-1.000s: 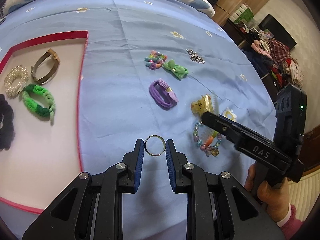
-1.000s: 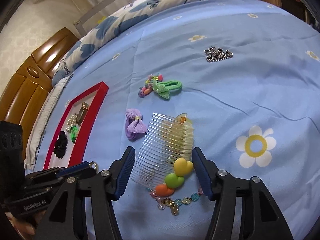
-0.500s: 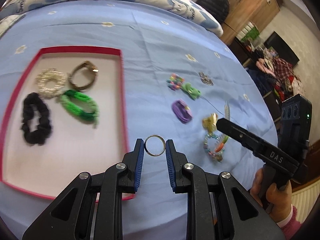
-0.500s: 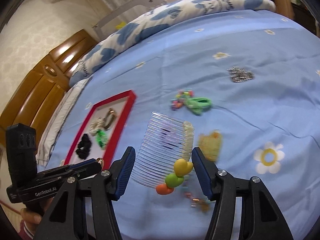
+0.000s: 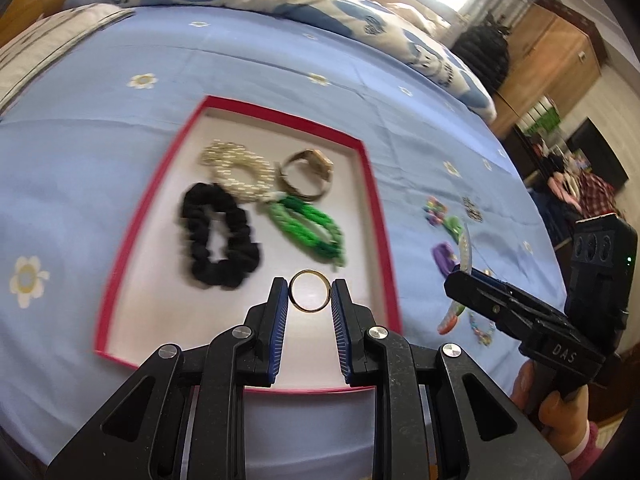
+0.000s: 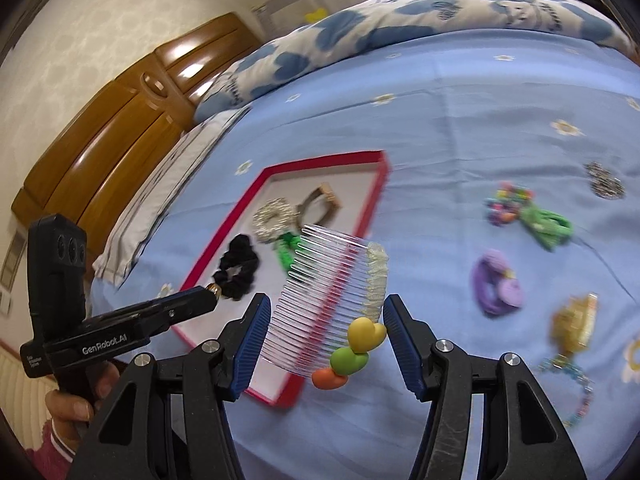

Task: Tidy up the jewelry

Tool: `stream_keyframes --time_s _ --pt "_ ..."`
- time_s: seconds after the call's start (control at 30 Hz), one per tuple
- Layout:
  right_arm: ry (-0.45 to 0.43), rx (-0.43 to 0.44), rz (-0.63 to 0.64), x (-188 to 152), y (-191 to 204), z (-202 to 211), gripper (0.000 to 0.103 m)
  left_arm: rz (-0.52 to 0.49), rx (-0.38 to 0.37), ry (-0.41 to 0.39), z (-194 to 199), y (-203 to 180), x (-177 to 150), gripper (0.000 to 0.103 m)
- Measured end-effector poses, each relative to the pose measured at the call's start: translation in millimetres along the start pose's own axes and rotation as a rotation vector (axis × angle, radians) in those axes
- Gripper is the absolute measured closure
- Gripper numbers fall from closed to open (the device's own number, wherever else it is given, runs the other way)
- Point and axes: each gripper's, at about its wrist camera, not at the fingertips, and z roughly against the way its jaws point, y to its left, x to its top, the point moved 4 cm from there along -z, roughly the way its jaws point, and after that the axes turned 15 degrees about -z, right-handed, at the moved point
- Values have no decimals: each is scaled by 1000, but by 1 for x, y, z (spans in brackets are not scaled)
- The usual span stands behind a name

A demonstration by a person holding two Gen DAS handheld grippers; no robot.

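Note:
My left gripper point(image 5: 310, 295) is shut on a gold ring point(image 5: 310, 307) and holds it above the near part of the red-rimmed tray point(image 5: 374, 200). The tray holds a black scrunchie point(image 5: 218, 236), a pearl bracelet point(image 5: 240, 174), a gold watch point(image 5: 306, 174) and a green braided band point(image 5: 308, 228). My right gripper point(image 6: 324, 316) is shut on a clear hair comb point(image 6: 320, 300) with yellow, green and orange hearts, lifted above the tray's right rim point(image 6: 378, 196). The left gripper also shows in the right wrist view point(image 6: 214, 291).
On the blue bedsheet to the right of the tray lie a purple hair tie point(image 6: 496, 284), a green bow tie point(image 6: 548, 226), a colourful bead cluster point(image 6: 506, 202), a silver chain point(image 6: 604, 180), a gold clip point(image 6: 576, 324) and a beaded bracelet point(image 6: 576, 384). A pillow point(image 6: 400, 20) lies at the back.
Both grippers have swung left toward the tray. The ring now hangs over the tray instead of the sheet, and the comb has been lifted off the bed and carried to the tray's right rim.

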Motion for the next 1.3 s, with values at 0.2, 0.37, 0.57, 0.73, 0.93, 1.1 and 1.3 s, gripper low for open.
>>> stream_keyframes --time_s 0.2,0.37,0.57,0.73,0.93,1.1,1.3 --pt "47 12 49 -2 26 -24 44 19 34 -1 3 21 -4 83" --pt "84 10 75 -1 38 -43 44 23 61 5 3 35 -7 83" --pt "114 -12 101 2 46 -66 44 30 89 10 -3 52 -4 83" --pt "131 -50 129 4 49 -85 44 27 102 22 -15 63 -1 83" --pt "139 -100 149 6 43 -99 44 10 94 16 -20 64 2 83" --pt "138 -119 178 6 43 -105 44 -4 109 48 -32 67 3 83" --pt "144 -132 202 4 45 -111 43 3 106 73 -39 70 -3 83"
